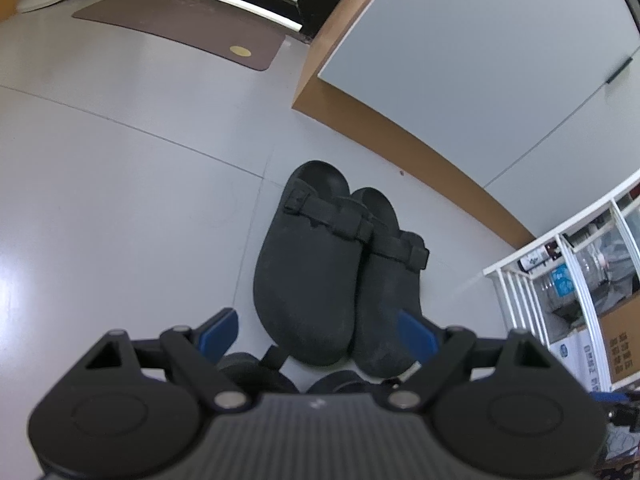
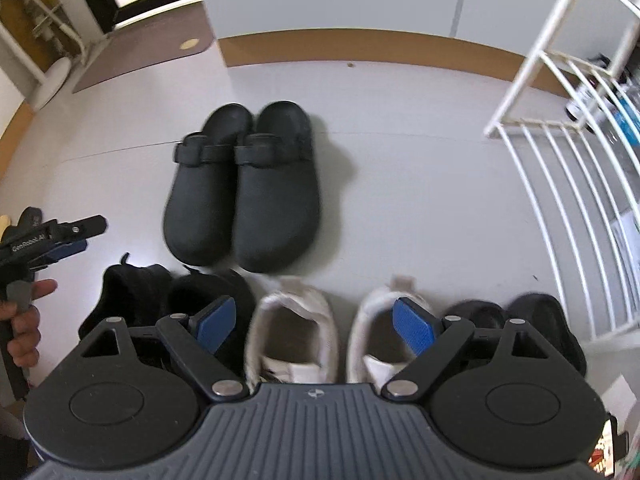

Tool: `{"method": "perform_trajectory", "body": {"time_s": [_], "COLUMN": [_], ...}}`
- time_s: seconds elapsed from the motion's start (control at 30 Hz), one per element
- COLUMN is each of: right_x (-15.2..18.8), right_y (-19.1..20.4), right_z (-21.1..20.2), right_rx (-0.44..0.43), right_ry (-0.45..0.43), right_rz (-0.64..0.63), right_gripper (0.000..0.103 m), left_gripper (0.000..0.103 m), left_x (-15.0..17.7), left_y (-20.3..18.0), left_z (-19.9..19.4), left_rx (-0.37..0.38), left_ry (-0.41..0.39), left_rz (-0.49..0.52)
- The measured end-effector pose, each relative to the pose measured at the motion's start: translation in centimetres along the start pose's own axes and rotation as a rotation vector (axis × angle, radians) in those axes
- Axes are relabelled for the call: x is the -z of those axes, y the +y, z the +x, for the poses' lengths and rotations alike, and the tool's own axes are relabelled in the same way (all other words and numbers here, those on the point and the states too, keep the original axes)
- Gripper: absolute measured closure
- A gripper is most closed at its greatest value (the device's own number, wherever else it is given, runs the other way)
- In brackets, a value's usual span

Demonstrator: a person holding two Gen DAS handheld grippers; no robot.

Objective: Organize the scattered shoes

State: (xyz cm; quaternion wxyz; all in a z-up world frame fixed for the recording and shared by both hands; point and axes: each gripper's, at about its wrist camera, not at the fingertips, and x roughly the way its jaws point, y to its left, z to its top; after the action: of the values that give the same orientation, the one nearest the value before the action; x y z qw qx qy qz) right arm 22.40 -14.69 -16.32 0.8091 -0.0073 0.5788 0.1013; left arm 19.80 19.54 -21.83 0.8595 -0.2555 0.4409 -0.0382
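Now, clogs: matte black rubber clogs (image 2: 244, 184) are sitting paired before the brown baseboard (image 2: 360, 58).
Left gripper (image 1: 318, 334): fingers gaping wide, empty.
Right gripper (image 2: 314, 324): fingers gaping wide, empty.

White sneakers (image 2: 292, 332) half behind gripper body

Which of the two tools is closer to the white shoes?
Right. The right tool hovers open directly above the white shoes. The left tool is off to the side, beyond the black sneakers.
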Motion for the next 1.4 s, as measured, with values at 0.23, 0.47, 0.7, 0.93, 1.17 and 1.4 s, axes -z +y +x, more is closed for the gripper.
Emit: {"method": "perform_trajectory", "body": {"time_s": [0.23,0.47,0.7,0.93,1.17,1.4], "right_x": [4.1,7.2,8.6,7.5,6.2,3.5], "right_y": [-2.3,-5.0,-7.9,-8.4,-7.8,-6.5], "right_z": [0.4,2.0,1.9,0.0,-3.5,-12.6], "right_rx": [0.002,-0.044,-0.056,-0.077,-0.070,-0.035], "right_ry": [0.089,0.079,0.017,-0.048,-0.058,-0.119], "right_rz": [-0.042,0.111,0.208,0.208,0.204,0.198], "right_gripper": [0.014,0.014,0.014,0.014,0.014,0.014], "left_gripper": [0.017,0.019,0.022,0.044,0.039,0.035], "left_x": [0.3,0.8,0.4,-0.5,-1.2,-3.0], "left_y": [-0.1,-1.2,-3.1,-7.7,-13.7,-17.2], "left_z": [-0.1,-0.4,-0.6,-1.4,-6.6,-12.3], "left_rx": [-0.016,-0.028,-0.078,-0.150,-0.154,-0.122], "left_ry": [-0.015,-0.024,-0.023,0.050,0.106,0.097], "left_rz": [-0.009,0.023,0.067,0.127,0.254,0.224]}}
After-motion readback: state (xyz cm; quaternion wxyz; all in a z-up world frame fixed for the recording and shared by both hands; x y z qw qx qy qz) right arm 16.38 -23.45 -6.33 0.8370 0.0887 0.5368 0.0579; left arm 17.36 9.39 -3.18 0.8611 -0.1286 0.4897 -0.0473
